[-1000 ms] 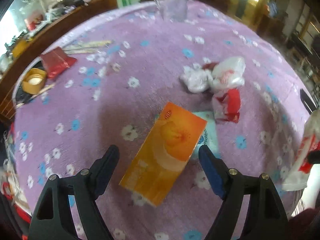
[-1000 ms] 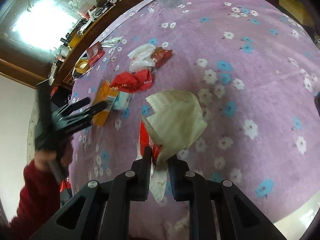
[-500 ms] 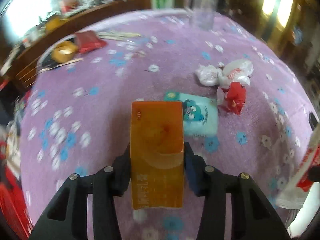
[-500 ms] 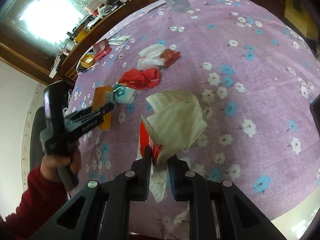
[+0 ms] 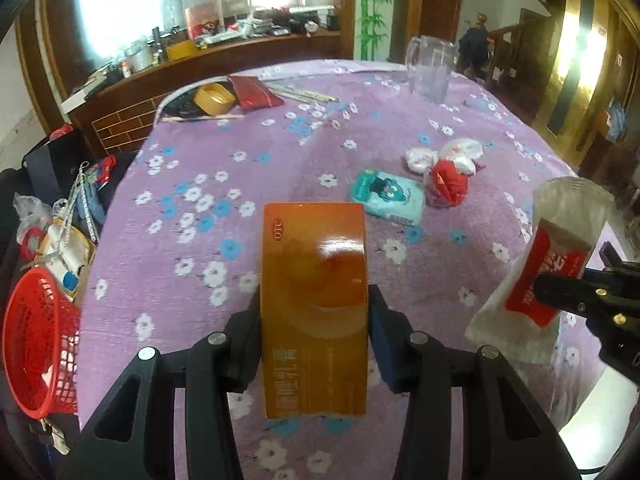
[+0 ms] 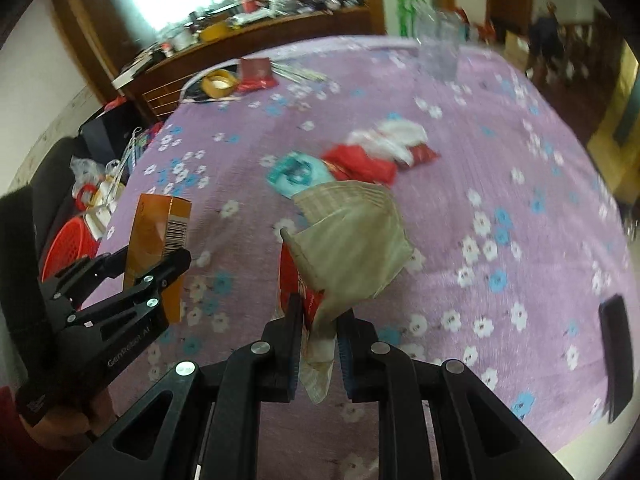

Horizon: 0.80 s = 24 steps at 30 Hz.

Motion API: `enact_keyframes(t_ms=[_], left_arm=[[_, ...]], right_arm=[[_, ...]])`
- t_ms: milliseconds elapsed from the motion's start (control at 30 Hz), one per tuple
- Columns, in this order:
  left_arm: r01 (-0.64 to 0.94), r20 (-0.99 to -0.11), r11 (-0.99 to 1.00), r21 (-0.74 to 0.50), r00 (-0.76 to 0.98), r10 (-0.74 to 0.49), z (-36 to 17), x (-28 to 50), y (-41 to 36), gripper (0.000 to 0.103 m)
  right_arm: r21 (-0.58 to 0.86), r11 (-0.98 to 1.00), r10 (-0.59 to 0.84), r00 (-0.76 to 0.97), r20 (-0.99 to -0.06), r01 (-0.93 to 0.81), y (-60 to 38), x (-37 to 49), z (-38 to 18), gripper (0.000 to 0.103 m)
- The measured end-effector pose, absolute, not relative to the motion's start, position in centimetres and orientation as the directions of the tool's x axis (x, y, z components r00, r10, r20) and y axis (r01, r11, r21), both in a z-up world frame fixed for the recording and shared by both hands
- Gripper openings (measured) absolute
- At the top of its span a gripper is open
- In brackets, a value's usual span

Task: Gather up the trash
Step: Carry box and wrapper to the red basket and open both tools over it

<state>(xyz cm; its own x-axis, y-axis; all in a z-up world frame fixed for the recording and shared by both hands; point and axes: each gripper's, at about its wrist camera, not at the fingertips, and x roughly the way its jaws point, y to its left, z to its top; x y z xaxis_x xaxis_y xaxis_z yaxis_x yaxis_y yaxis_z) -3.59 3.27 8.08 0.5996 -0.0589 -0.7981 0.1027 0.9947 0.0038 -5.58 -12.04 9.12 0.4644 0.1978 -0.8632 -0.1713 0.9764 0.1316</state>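
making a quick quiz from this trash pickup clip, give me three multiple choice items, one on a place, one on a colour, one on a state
1. Where is the red basket?
A. beside the table's left edge, off it
B. on the table by the clear jug
C. in the right claw

2. What colour is the box in the left claw?
A. blue
B. orange
C. white

3. What is the right claw doing?
A. hanging open and empty
B. pinching a crumpled wrapper
C. resting on the teal tissue pack

Answers: 1 A, the basket sits lower than the tablecloth's left edge. 2 B, the orange faces show in both views. 3 B, the wrapper sticks up from between its closed jaws.
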Motion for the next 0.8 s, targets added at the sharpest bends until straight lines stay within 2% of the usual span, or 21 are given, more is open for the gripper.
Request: enact_keyframes(t_ms=[233,800], left_arm=[[0.052,-0.764,0.998,0.02,0.645,-0.018,10.0,-5.6,5.3,0.045],[-0.017,-0.74,0.999,0.035,0.671,0.037,11.6,-7.7,7.9,0.045]], right_arm=[[0.081,0.974,0.184,0.53,-0.827,-0.213,-9.8,-6.8,11.2,0.018],[0.063,0.951,0.227,0.546,-0.806,-0.302,-6.0,-7.0,12.6,0.018]])
